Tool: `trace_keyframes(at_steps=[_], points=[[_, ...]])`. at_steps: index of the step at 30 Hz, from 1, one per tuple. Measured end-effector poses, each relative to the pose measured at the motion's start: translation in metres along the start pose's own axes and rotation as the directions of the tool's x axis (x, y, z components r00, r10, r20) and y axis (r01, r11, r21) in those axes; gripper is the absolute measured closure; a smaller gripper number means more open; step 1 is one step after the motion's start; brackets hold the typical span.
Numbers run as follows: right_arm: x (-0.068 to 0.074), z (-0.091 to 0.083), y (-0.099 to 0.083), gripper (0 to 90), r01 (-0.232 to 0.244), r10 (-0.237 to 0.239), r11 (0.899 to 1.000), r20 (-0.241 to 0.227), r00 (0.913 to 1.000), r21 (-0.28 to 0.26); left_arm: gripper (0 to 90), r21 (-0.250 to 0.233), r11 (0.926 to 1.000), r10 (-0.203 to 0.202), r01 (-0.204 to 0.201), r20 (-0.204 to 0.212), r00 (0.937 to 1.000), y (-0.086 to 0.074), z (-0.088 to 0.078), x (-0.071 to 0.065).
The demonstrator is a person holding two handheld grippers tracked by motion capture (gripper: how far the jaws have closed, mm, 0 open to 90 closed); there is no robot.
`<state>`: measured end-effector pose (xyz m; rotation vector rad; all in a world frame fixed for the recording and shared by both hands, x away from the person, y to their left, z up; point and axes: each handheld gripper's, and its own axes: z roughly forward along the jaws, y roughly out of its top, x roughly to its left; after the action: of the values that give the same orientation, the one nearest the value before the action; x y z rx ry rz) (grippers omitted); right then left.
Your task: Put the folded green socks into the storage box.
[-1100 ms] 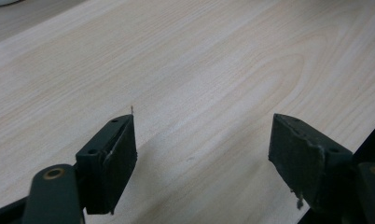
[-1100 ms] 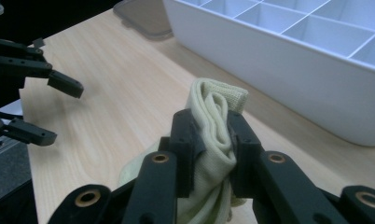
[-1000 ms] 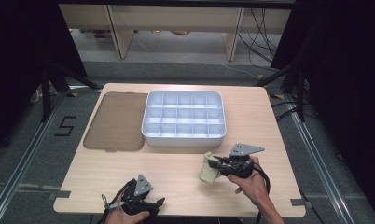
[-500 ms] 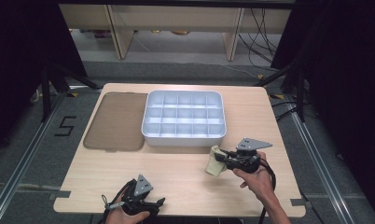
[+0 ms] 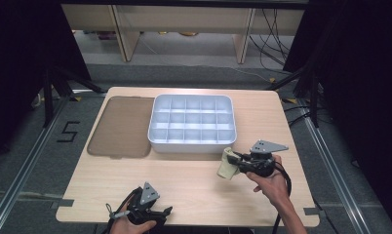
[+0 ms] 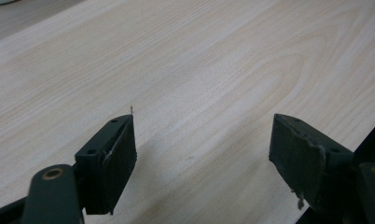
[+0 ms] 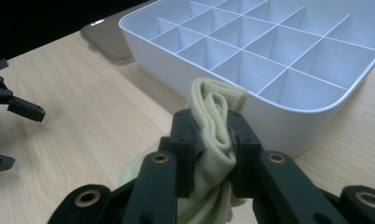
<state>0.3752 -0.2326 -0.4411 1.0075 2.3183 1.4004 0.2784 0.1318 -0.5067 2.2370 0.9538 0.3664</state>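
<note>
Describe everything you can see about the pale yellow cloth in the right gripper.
The pale yellow cloth looks like soft ribbed knit fabric, folded or rolled into a thick bundle. The right gripper pinches it around the middle, both black pads pressing its sides. Its rounded top end rises above the jaws; loose folds hang below. It is held above the wooden table, just in front of the white divided tray.

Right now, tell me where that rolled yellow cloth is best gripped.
Across the rolled middle, where the right gripper already clamps the rolled yellow cloth. The roll stands thick and narrow there, so its two flat sides suit the pads; come from the table's near edge, away from the white tray.
</note>
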Motion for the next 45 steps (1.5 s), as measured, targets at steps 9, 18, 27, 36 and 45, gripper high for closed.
trace_keyframes(at_steps=[9,18,27,36,45], points=[[-0.004,0.003,0.005,75.4,-0.011,0.011,1.0,-0.001,0.9999,-0.014,22.5,-0.006,0.9999,-0.011,0.011,-0.006,0.9999,0.0,0.002,-0.001],[-0.01,-0.001,0.015,75.4,0.04,-0.039,0.999,0.041,0.9984,-0.017,22.5,-0.001,1.0,-0.009,0.009,-0.001,1.0,0.0,0.0,0.0],[-0.013,-0.002,0.025,75.4,0.011,-0.009,0.999,0.058,0.9983,-0.033,22.5,-0.001,1.0,-0.01,0.01,-0.005,0.9999,0.0,0.0,0.001],[-0.019,0.001,0.037,75.5,0.032,-0.027,0.998,0.083,0.9962,-0.062,22.5,-0.002,0.9999,-0.017,0.017,-0.008,0.9998,-0.001,-0.001,0.001],[-0.028,0.0,0.049,75.4,0.053,-0.045,0.996,0.111,0.9928,-0.067,22.5,-0.003,0.9999,-0.014,0.014,-0.011,0.9998,-0.001,-0.001,0.002]])
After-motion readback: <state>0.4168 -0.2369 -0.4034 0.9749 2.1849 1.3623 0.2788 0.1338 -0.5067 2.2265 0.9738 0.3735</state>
